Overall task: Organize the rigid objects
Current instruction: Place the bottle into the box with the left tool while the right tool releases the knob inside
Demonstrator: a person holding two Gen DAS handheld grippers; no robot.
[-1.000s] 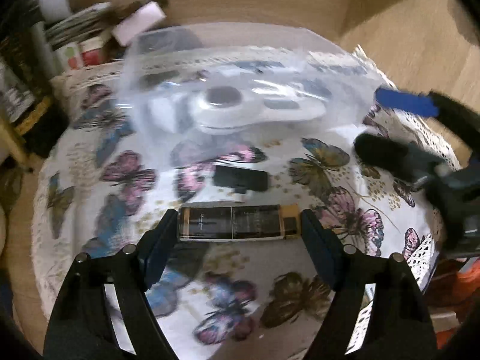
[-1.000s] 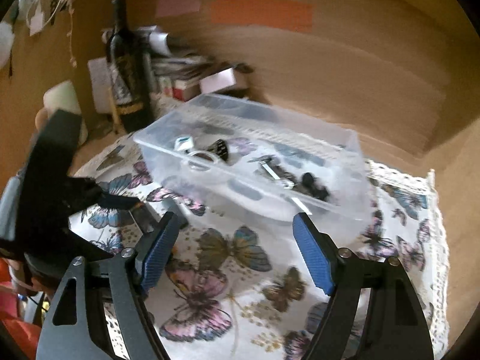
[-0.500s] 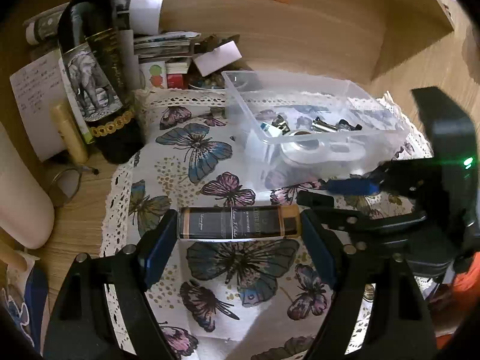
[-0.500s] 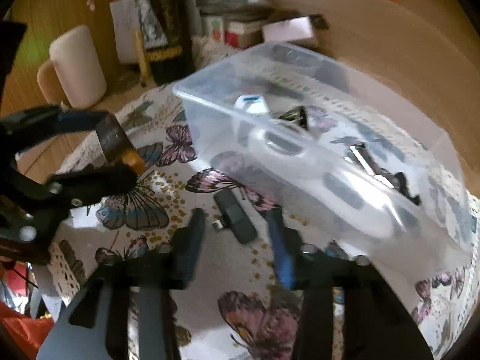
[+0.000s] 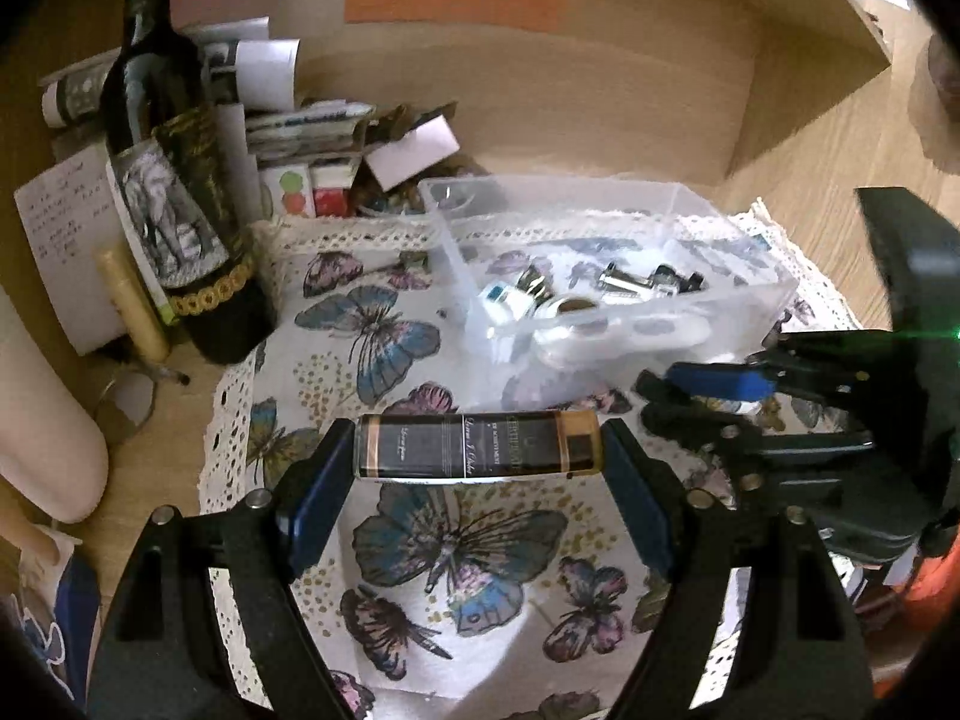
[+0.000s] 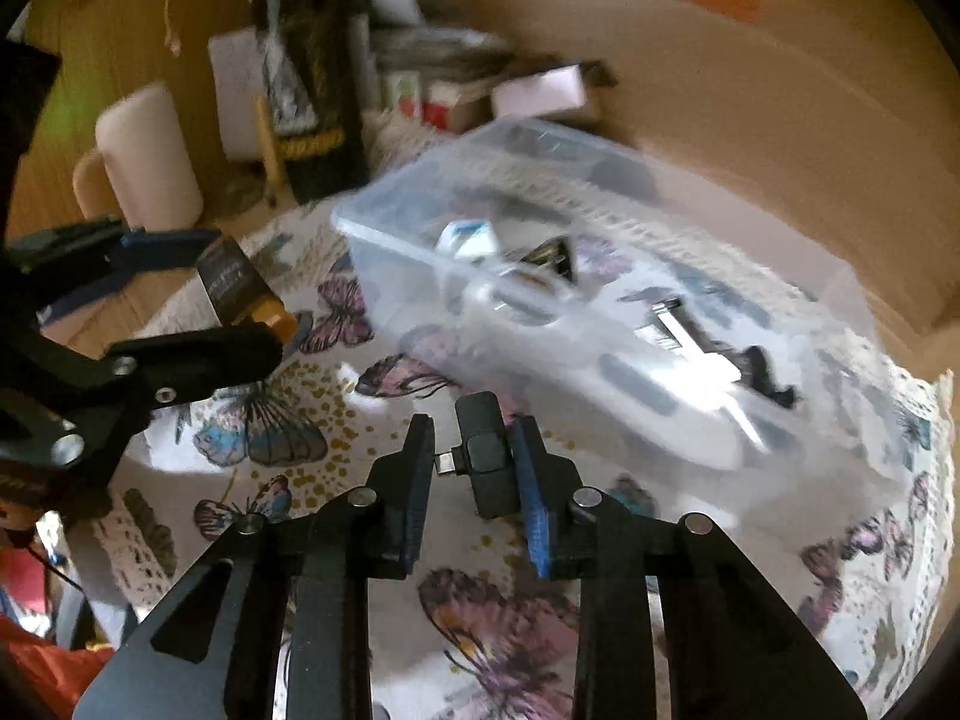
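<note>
Dark tube: a black tube (image 5: pixel 477 445) with gold bands lies crosswise between the left gripper's (image 5: pixel 477 468) blue pads, one end against each pad, lifted clear of the butterfly cloth (image 5: pixel 456 546); its fine label print is too small to read.
Left gripper: fingers spread to the tube's full length and clamped on it; their bases run out of the lower edge.
Black adapter: a small black adapter (image 6: pixel 485 456) sits between the right gripper's (image 6: pixel 474 468) fingers, its right side against the right pad (image 6: pixel 531 474), its short metal plug reaching the left one.
Right gripper: fingers drawn close about the adapter; whether it is lifted or rests on the cloth cannot be told.
Clear bin: a plastic bin (image 5: pixel 750 300) stands ahead of both sets of fingers, beyond the tips, holding small metal and white pieces smeared by blur in the right wrist view.
Wine bottle: a dark bottle (image 5: pixel 180 222) stands ahead-left of the left fingers, its top cut off.
</note>
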